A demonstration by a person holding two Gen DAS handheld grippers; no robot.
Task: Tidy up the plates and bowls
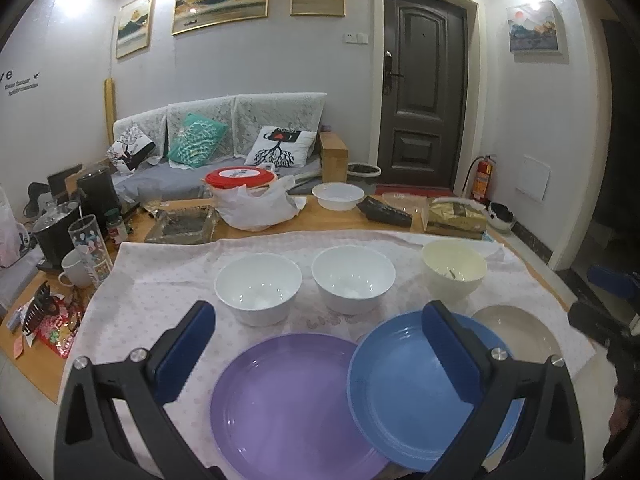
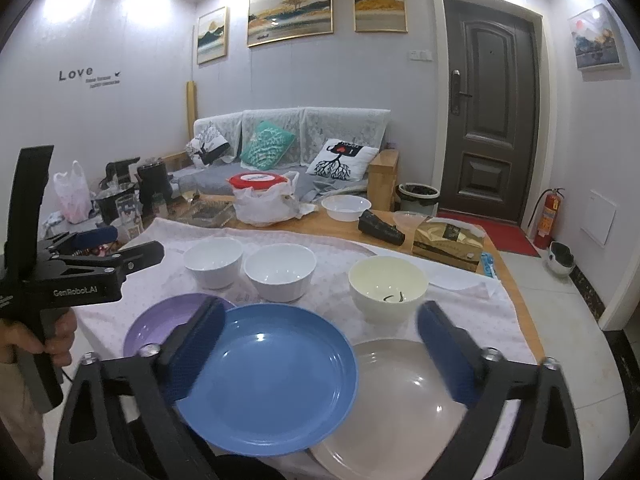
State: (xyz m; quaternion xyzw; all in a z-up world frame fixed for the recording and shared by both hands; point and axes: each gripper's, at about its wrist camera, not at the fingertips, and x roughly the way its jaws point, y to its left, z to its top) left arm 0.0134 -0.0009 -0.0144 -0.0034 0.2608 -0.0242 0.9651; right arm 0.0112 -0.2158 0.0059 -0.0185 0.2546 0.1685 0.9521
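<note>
Nearest the lens, the left hand-held gripper (image 1: pixel 320 330) hung with its blue pads spread wide and nothing between them, poised over the purple plate (image 1: pixel 288 404). The right hand-held gripper (image 2: pixel 320 328) was likewise wide open and empty, above the blue plate (image 2: pixel 266 376) and the beige plate (image 2: pixel 400 404).

Little of the organizing looked done. The three plates lay side by side along the near edge of the cloth, the blue one's rim overlapping the purple plate on one side and the beige plate on the other, which may be a first move toward a stack or mere placement. Behind them stood two white bowls (image 2: pixel 214 262) (image 2: pixel 280 270), close together but not nested, and a cream bowl (image 2: pixel 386 288) apart to the right with something small and dark inside, too small to identify. Another white bowl (image 2: pixel 346 208) sat farther back on bare wood. By my judgement, stacking the plates and nesting the bowls all remained.

A pale dotted cloth (image 2: pixel 460 312) covered the near part of the wooden desk (image 2: pixel 340 228). Clutter filled the rest: a red-lidded container (image 2: pixel 258 182) in a white bag, a gold box (image 2: pixel 448 242), a glass tumbler (image 1: pixel 90 250), a mug (image 1: pixel 74 274) and a dark kettle (image 1: pixel 98 194). Beyond stood a grey sofa (image 2: pixel 288 148) with cushions, framed landscapes (image 2: pixel 290 12), a dark door (image 2: pixel 498 120) and a fire extinguisher (image 2: pixel 548 216).
</note>
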